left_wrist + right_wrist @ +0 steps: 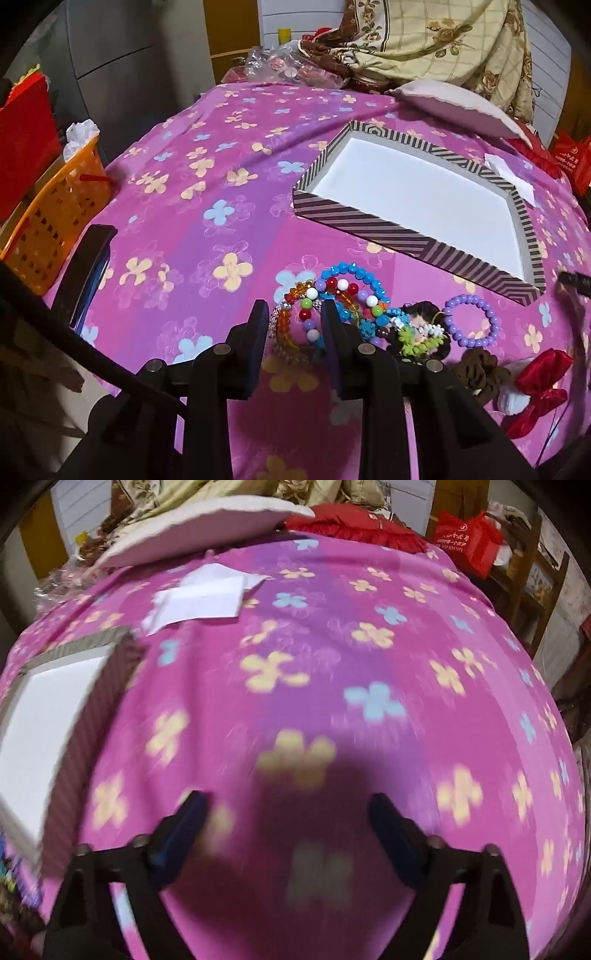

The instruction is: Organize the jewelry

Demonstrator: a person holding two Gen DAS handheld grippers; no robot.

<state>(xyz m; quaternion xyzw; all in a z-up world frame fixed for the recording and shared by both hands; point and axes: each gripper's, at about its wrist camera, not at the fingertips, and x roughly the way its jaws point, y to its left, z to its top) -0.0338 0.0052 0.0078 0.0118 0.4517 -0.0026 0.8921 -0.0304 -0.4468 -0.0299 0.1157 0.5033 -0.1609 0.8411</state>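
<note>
Bracelets [332, 306] lie in a pile near the empty box [417, 192]; none put away yet. Left gripper [293, 317] spread over them, right gripper [288, 812] spread wide, holding nothing

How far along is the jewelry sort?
Done: nothing visible; the striped box shows only its white floor.
In hand: the left gripper sits over the bracelet pile, jaws around the multicolour bead bracelet, not visibly clamped. The right gripper is open with nothing between its jaws, over the pink cloth.
Left: blue bracelet, purple bracelet, brown scrunchie and red bow all lie outside the box.
</note>
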